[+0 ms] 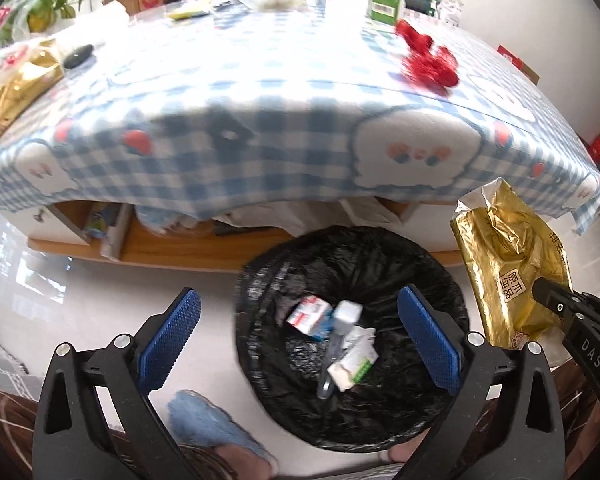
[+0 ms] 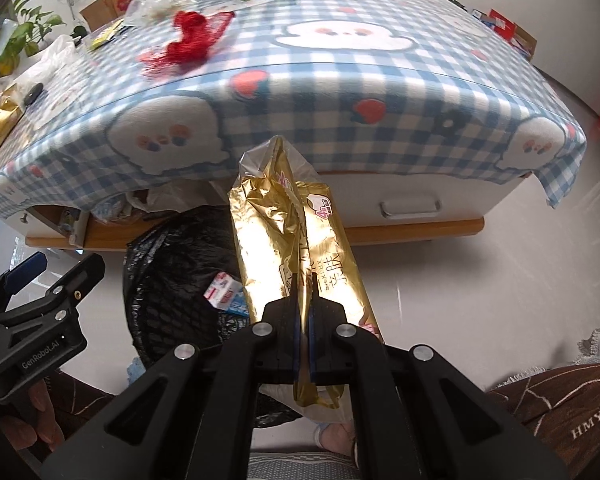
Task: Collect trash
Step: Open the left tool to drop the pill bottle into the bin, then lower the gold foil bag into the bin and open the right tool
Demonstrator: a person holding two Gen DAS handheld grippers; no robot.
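while the left gripper (image 1: 300,336) gapes wide and empty above the bin (image 1: 352,256), the right gripper (image 2: 305,322) pinches a gold wrapper (image 2: 288,240) just beside the bin's rim.

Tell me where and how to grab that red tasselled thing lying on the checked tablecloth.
Grip the red tasselled ornament at its bunched, knotted upper part, coming from above with the open left gripper. It lies flat on the checked tablecloth, and its loose fringe would likely slip through the pads. The right gripper is shut on the gold wrapper.
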